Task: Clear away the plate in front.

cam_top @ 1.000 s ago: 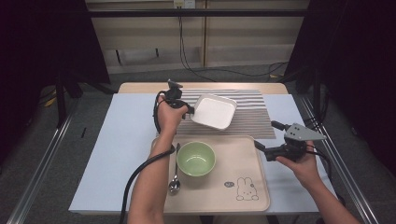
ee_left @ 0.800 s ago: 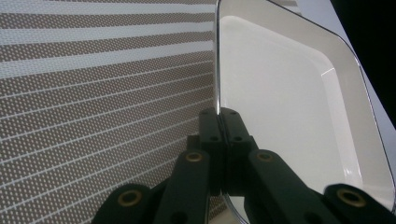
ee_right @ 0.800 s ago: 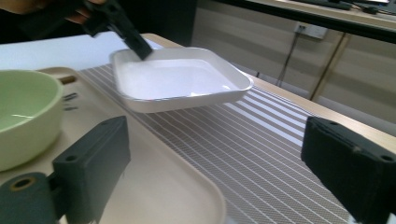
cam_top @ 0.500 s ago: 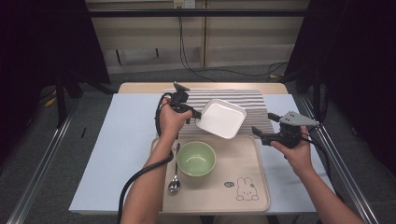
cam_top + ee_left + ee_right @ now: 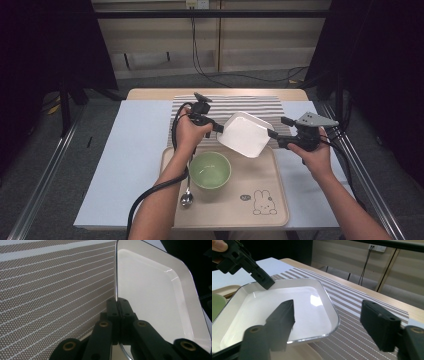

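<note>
Since a moment ago the white square dish (image 5: 245, 134) has travelled rightward and toward the person, off the middle of the striped mat and out over the mat's near edge and the far rim of the tray, while the right gripper (image 5: 274, 134) has come in from the table's right side to meet it. The dish hangs tilted in the air, clear of the table, pinched at its left rim by the left gripper (image 5: 220, 128), whose jaws are clamped tight on the thin edge in the left gripper view (image 5: 117, 301). In the right gripper view the right gripper (image 5: 328, 322) stands with its jaws spread wide, one jaw over the dish's (image 5: 287, 312) near rim and the other out past its corner, gripping nothing. Below the dish lie the striped placemat (image 5: 235, 106) and the beige tray (image 5: 260, 175), which carries a green bowl (image 5: 210, 170), with a metal spoon (image 5: 187, 196) just left of it.
</note>
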The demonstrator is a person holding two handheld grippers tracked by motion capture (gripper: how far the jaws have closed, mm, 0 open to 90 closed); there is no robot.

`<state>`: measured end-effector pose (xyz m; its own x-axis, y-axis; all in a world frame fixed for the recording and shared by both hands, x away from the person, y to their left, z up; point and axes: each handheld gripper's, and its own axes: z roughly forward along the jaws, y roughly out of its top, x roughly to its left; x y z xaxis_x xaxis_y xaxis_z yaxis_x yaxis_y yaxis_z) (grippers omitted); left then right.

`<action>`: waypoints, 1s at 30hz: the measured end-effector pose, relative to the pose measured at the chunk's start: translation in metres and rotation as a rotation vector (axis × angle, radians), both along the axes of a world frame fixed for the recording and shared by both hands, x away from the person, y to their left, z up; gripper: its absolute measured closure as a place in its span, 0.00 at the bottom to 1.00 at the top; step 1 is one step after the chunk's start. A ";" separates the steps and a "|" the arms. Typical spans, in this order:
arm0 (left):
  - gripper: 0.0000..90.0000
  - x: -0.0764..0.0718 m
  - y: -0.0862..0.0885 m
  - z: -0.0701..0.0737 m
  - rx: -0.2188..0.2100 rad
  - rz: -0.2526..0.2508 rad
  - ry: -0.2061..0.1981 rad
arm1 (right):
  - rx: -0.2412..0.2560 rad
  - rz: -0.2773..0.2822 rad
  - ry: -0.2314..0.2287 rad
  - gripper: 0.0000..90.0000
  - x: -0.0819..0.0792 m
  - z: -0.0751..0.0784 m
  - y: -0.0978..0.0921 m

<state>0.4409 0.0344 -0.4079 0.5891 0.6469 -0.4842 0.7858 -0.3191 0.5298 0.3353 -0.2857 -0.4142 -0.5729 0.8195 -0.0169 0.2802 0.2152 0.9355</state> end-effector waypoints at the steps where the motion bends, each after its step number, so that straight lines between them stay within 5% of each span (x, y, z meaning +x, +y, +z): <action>1: 0.99 -0.001 -0.001 0.001 -0.006 0.007 -0.004 | -0.003 -0.002 0.017 0.33 0.002 -0.001 0.000; 5: 0.99 -0.007 -0.005 0.006 0.006 -0.039 -0.022 | -0.036 -0.017 0.049 0.35 0.006 -0.005 0.000; 6: 0.99 -0.010 -0.008 0.007 -0.007 -0.022 -0.020 | -0.031 -0.012 0.056 0.36 0.007 -0.005 0.000; 8: 0.99 -0.010 -0.008 0.009 0.006 -0.068 -0.030 | -0.014 -0.010 0.072 0.41 0.009 -0.005 0.000; 9: 0.99 -0.013 -0.011 0.009 -0.013 -0.035 -0.032 | -0.003 0.002 0.088 0.42 0.010 -0.005 -0.001; 12: 0.99 -0.016 -0.014 0.011 -0.009 -0.046 -0.046 | 0.017 0.011 0.144 0.49 0.014 -0.006 -0.001; 13: 0.99 -0.016 -0.012 0.011 0.012 -0.077 -0.052 | 0.011 0.013 0.157 0.51 0.015 -0.006 -0.001; 14: 0.99 -0.018 -0.015 0.010 -0.012 -0.051 -0.047 | 0.013 0.014 0.164 0.55 0.015 -0.007 -0.001; 15: 0.99 -0.017 -0.014 0.010 0.004 -0.085 -0.049 | 0.025 0.023 0.187 0.58 0.015 -0.007 -0.001; 20: 0.99 -0.021 -0.016 0.008 -0.013 -0.063 -0.039 | 0.042 0.016 0.244 0.72 0.016 -0.008 0.000; 25: 0.99 -0.021 -0.015 0.007 0.020 -0.113 -0.050 | 0.055 0.000 0.307 0.87 0.016 -0.008 -0.001; 30: 0.99 -0.023 -0.014 0.007 0.002 -0.110 -0.069 | 0.100 -0.021 0.343 0.96 0.014 -0.003 -0.005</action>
